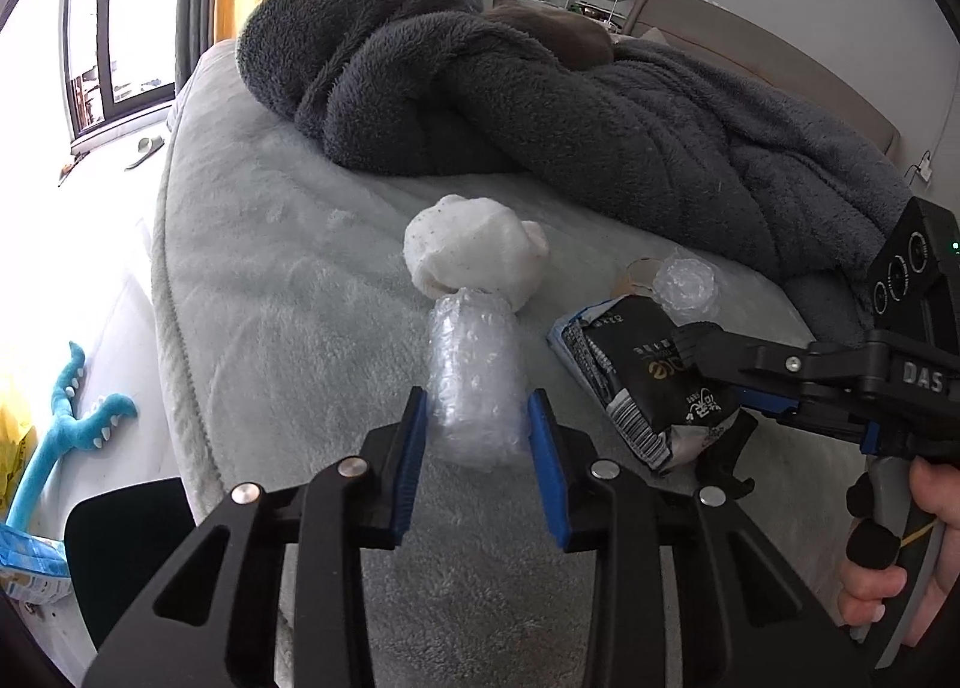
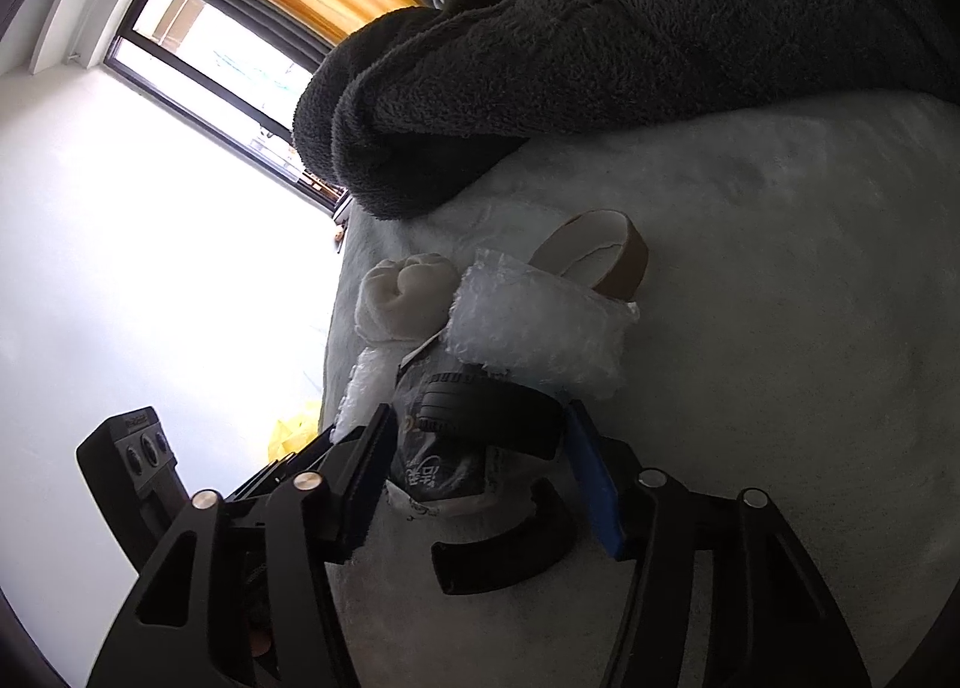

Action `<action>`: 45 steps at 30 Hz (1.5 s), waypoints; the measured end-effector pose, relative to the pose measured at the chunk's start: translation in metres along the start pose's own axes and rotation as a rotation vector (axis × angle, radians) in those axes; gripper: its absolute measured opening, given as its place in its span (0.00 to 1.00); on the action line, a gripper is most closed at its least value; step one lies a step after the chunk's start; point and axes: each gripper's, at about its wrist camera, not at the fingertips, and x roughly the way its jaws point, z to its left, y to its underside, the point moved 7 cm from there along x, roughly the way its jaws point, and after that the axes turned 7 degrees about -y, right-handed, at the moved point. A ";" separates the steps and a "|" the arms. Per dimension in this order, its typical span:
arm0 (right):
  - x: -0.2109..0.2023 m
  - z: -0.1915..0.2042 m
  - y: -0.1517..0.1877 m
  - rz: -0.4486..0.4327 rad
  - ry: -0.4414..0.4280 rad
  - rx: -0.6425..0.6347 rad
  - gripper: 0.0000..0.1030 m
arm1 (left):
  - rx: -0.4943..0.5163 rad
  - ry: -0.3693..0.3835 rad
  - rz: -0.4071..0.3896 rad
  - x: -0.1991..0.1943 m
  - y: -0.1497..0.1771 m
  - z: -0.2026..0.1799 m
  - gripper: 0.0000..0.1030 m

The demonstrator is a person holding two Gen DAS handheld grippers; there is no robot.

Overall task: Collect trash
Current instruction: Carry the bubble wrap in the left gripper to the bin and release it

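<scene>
Bubble-wrap roll (image 1: pixel 474 382) lies on the bed (image 1: pixel 270 280) between the spread left tongs (image 1: pixel 478 463), which should close squarely on its middle, while the right tongs (image 2: pixel 480 484), also spread, straddle the black wrapper (image 2: pixel 438 448).

White letters "DAS" stand on the right tool (image 1: pixel 714 382); the black wrapper's (image 1: pixel 648 382) print is unreadable.

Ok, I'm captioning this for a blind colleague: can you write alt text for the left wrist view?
The left gripper straddles a roll of bubble wrap on a pale fleece bed, jaws open either side. Beyond lie a white wad and a dark snack wrapper, which the right gripper reaches over; a grey blanket is heaped behind.
</scene>
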 end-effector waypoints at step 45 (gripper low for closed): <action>0.030 0.155 0.064 -0.021 0.156 -0.568 0.45 | -0.119 -0.109 -0.038 -0.093 0.052 0.125 0.34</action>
